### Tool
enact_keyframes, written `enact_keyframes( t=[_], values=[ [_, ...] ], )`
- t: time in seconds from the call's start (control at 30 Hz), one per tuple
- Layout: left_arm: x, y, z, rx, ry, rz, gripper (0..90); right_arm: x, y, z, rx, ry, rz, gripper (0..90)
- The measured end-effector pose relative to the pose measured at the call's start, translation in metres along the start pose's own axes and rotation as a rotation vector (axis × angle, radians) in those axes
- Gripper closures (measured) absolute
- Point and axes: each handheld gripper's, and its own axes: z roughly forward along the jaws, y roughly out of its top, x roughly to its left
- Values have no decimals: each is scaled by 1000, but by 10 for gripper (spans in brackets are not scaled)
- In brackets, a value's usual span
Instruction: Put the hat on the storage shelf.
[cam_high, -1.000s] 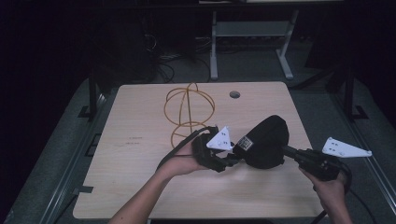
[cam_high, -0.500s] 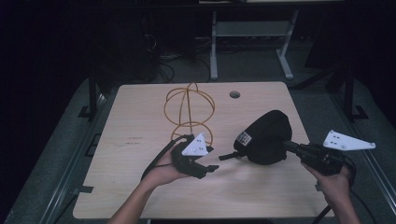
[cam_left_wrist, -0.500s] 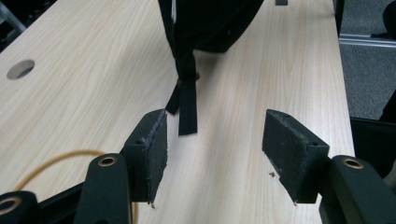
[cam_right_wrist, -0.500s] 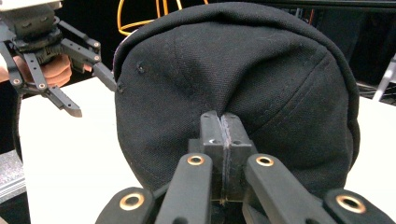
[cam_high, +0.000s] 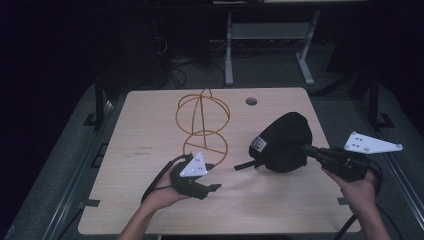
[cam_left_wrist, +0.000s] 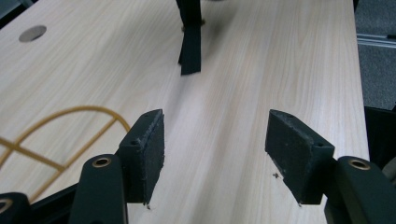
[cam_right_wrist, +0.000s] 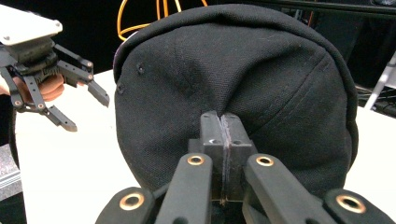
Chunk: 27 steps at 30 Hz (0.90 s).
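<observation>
A black cap (cam_high: 282, 142) hangs just above the table's right half, and my right gripper (cam_high: 306, 149) is shut on its fabric. In the right gripper view the jaws (cam_right_wrist: 222, 128) pinch a fold of the cap (cam_right_wrist: 233, 70). My left gripper (cam_high: 214, 187) stands open near the front middle, left of the cap and apart from it. Its pads (cam_left_wrist: 148, 156) have nothing between them. The cap's black strap (cam_left_wrist: 190, 42) dangles ahead of them. An orange wire stand (cam_high: 202, 125) rises behind the left gripper.
A round cable hole (cam_high: 251, 101) sits at the table's far edge. The wire stand's base ring (cam_left_wrist: 70, 126) lies close to the left jaw. Dark floor, cables and a metal frame (cam_high: 270, 35) lie beyond the table.
My left gripper has drawn away from the cap, leftward and toward the near edge. The right gripper has shifted the cap slightly to the right.
</observation>
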Motion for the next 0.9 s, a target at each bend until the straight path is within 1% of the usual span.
enact_keyframes(
  t=[0.1,0.13,0.2,0.23,0.47,0.53,0.6,0.67,0.73,0.83,0.9],
  values=[
    [0,-7,0,2,7,-13,361,1,7,1,3,2,-11,899],
    [-1,-12,0,5,10,-17,360,2,11,2,4,2,-19,899],
    [-1,-14,0,3,11,-22,360,2,13,2,4,4,-18,899],
    [-2,-17,1,12,15,-19,360,3,17,3,2,8,-19,900],
    [-3,-24,1,15,19,-29,352,4,29,6,5,14,-27,899],
    [-2,-27,0,22,26,-36,347,5,36,8,2,19,-35,899],
    [-2,-28,-1,21,28,-34,347,5,39,9,3,20,-38,899],
    [-1,-29,-2,27,30,-30,344,6,49,11,3,23,-53,899],
    [-1,-29,-1,25,28,-34,343,7,52,12,4,23,-57,899],
    [-1,-30,-1,20,32,-34,341,9,64,17,2,32,-70,899],
    [-1,-30,-2,24,33,-28,341,9,66,18,1,31,-73,899]
  ],
)
